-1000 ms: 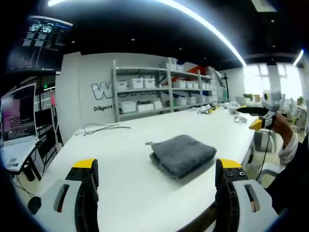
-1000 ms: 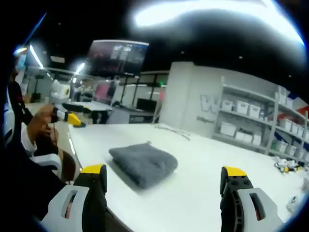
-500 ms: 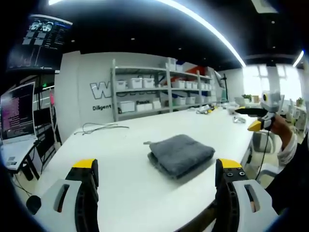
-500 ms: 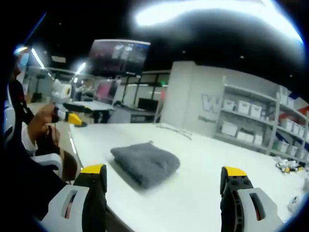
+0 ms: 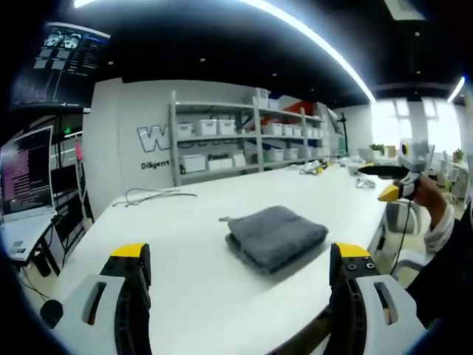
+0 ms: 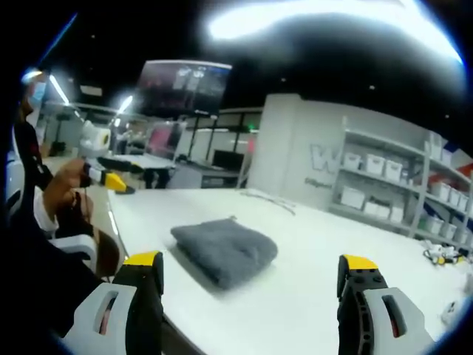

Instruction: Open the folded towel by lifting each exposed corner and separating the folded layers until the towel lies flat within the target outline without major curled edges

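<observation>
Here the grey towel lies folded at the centre of the frame on the white table, well apart from both grippers. Left gripper and right gripper stand wide and empty. Pinching several layers together could drag the whole bundle instead of unfolding it.

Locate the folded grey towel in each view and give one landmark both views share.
Left gripper view: the towel lies just right of centre on the white table, between and beyond the jaws.
Right gripper view: the towel lies left of centre, nearer the left jaw.
Shared landmark: the shelves of white bins behind the table.
</observation>
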A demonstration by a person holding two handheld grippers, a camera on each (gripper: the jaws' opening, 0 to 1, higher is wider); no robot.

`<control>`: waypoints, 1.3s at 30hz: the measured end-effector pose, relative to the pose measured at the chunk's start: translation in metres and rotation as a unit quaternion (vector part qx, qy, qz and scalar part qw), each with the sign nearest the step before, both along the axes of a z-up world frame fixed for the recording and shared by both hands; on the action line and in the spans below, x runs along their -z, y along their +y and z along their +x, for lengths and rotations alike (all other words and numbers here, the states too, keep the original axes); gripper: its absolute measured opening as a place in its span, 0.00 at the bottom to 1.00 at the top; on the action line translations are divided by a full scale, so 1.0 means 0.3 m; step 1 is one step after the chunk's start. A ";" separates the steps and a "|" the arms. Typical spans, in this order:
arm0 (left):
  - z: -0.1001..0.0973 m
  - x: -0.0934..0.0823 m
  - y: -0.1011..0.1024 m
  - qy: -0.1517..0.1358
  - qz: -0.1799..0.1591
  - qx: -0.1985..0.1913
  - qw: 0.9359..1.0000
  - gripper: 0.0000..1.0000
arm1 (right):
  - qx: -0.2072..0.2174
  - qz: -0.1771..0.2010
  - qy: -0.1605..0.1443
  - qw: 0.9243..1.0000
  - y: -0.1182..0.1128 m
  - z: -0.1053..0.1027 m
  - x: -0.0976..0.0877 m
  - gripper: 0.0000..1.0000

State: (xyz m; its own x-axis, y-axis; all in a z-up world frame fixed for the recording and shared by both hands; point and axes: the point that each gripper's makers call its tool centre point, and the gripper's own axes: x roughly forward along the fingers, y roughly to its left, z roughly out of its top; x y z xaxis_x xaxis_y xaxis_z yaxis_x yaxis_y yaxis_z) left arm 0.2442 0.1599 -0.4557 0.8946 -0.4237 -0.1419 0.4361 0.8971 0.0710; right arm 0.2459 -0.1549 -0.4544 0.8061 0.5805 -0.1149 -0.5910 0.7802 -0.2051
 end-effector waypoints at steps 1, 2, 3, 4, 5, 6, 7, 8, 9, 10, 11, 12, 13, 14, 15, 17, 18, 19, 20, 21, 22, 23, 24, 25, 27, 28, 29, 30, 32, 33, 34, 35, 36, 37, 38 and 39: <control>0.000 0.001 0.000 0.001 0.001 0.000 1.000 0.99 | 0.000 0.000 0.000 1.000 0.000 0.000 0.000 0.99; 0.000 0.002 0.000 0.001 0.001 0.000 1.000 0.99 | 0.000 0.000 0.000 1.000 0.001 -0.001 0.000 0.99; -0.001 0.003 -0.001 0.002 0.001 0.000 1.000 0.99 | 0.000 0.000 0.000 1.000 0.001 -0.002 0.001 0.99; -0.001 0.006 -0.001 0.003 0.002 0.000 1.000 0.99 | -0.001 -0.001 0.001 1.000 0.001 -0.003 0.002 0.99; -0.001 0.008 -0.002 0.004 0.003 0.000 1.000 0.99 | -0.001 -0.002 0.001 1.000 0.002 -0.003 0.003 0.99; -0.002 0.010 -0.003 0.005 0.004 0.001 1.000 0.99 | -0.001 -0.002 0.000 1.000 0.002 -0.004 0.003 0.99; -0.003 0.011 -0.004 0.005 0.005 0.001 1.000 0.99 | -0.001 -0.003 0.001 1.000 0.002 -0.004 0.004 0.99; -0.003 0.011 -0.005 0.006 0.005 0.001 1.000 0.99 | -0.001 -0.003 0.001 1.000 0.002 -0.005 0.003 0.99; -0.004 0.011 -0.006 0.006 0.005 0.002 1.000 0.99 | -0.002 -0.003 0.000 1.000 0.003 -0.005 0.003 0.99; -0.004 0.010 -0.006 0.005 0.004 0.002 1.000 0.99 | -0.002 -0.003 0.000 1.000 0.003 -0.005 0.002 0.99; -0.005 0.009 -0.007 0.005 0.004 0.002 1.000 0.99 | -0.002 -0.002 0.000 1.000 0.004 -0.005 0.002 0.99; -0.006 0.008 -0.007 0.004 0.004 0.002 1.000 0.99 | -0.003 -0.002 0.000 1.000 0.005 -0.005 0.002 0.99; -0.007 0.007 -0.007 0.004 0.004 0.002 1.000 0.99 | -0.004 -0.003 0.000 1.000 0.006 -0.005 0.003 0.99; -0.007 0.006 -0.006 0.004 0.004 0.002 1.000 0.99 | -0.004 -0.004 0.000 1.000 0.007 -0.004 0.003 0.99; -0.008 0.005 -0.007 0.003 0.005 0.002 1.000 0.99 | -0.004 -0.004 0.000 1.000 0.008 -0.004 0.003 0.99; -0.009 0.005 -0.007 0.004 0.004 0.002 1.000 0.99 | -0.005 -0.005 0.001 1.000 0.013 -0.004 0.004 0.99; -0.009 0.006 -0.007 0.005 0.004 0.003 1.000 0.99 | -0.006 -0.005 0.001 1.000 0.015 -0.004 0.005 0.99; -0.009 0.006 -0.007 0.005 0.004 0.003 1.000 0.99 | -0.007 -0.006 0.001 1.000 0.017 -0.003 0.005 0.99; -0.009 0.006 -0.006 0.005 0.005 0.003 1.000 0.99 | -0.007 -0.006 0.001 1.000 0.018 -0.002 0.005 0.99; -0.009 0.005 -0.006 0.005 0.005 0.003 1.000 0.99 | -0.008 -0.006 0.000 1.000 0.019 -0.002 0.005 0.99; -0.009 0.004 -0.006 0.005 0.005 0.003 1.000 0.99 | -0.008 -0.007 0.001 1.000 0.020 -0.001 0.005 0.99; -0.009 0.004 -0.007 0.005 0.004 0.003 1.000 0.99 | -0.009 -0.007 0.001 1.000 0.021 0.000 0.006 0.99; -0.009 0.006 -0.007 0.006 0.005 0.004 1.000 0.99 | -0.009 -0.007 0.002 1.000 0.021 0.001 0.007 0.98; -0.009 0.007 -0.009 0.007 0.006 0.005 1.000 0.99 | -0.009 -0.007 0.002 1.000 0.021 0.002 0.008 0.98; -0.009 0.011 -0.011 0.009 0.008 0.005 1.000 0.99 | -0.008 -0.008 0.002 1.000 0.020 0.002 0.009 0.98; -0.009 0.013 -0.012 0.009 0.008 0.006 1.000 0.99 | -0.009 -0.008 0.002 1.000 0.020 0.002 0.009 0.98; -0.009 0.014 -0.013 0.010 0.008 0.006 1.000 0.99 | -0.009 -0.008 0.002 1.000 0.021 0.001 0.009 0.98; -0.009 0.015 -0.013 0.010 0.008 0.006 1.000 0.99 | -0.010 -0.008 0.001 1.000 0.023 0.001 0.008 0.98; -0.010 0.017 -0.014 0.011 0.010 0.006 1.000 0.99 | -0.012 -0.007 0.000 1.000 0.027 -0.001 0.005 0.98; -0.011 0.017 -0.015 0.011 0.010 0.007 1.000 0.99 | -0.013 -0.007 0.000 1.000 0.030 -0.001 0.005 0.97; -0.012 0.017 -0.016 0.011 0.010 0.007 1.000 0.99 | -0.014 -0.008 0.000 1.000 0.033 0.000 0.005 0.97; -0.012 0.016 -0.016 0.011 0.009 0.007 1.000 0.99 | -0.014 -0.009 0.000 1.000 0.036 0.001 0.007 0.97; -0.013 0.016 -0.017 0.011 0.010 0.007 1.000 0.99 | -0.015 -0.010 0.001 1.000 0.038 0.001 0.009 0.97; -0.013 0.017 -0.017 0.011 0.010 0.007 1.000 0.99 | -0.016 -0.012 0.002 1.000 0.041 0.002 0.012 0.97; -0.013 0.018 -0.017 0.011 0.010 0.008 1.000 0.99 | -0.017 -0.014 0.002 1.000 0.043 0.002 0.013 0.97; -0.013 0.018 -0.017 0.012 0.010 0.008 1.000 0.99 | -0.017 -0.014 0.003 1.000 0.044 0.002 0.014 0.97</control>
State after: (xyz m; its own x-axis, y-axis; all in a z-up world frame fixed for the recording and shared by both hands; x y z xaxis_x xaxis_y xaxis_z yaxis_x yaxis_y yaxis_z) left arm 0.2403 0.1547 -0.4612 0.8840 -0.4348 -0.1718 0.4523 0.8883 0.0792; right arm 0.2466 -0.1416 -0.4585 0.7851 0.6043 -0.1357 -0.6185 0.7533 -0.2237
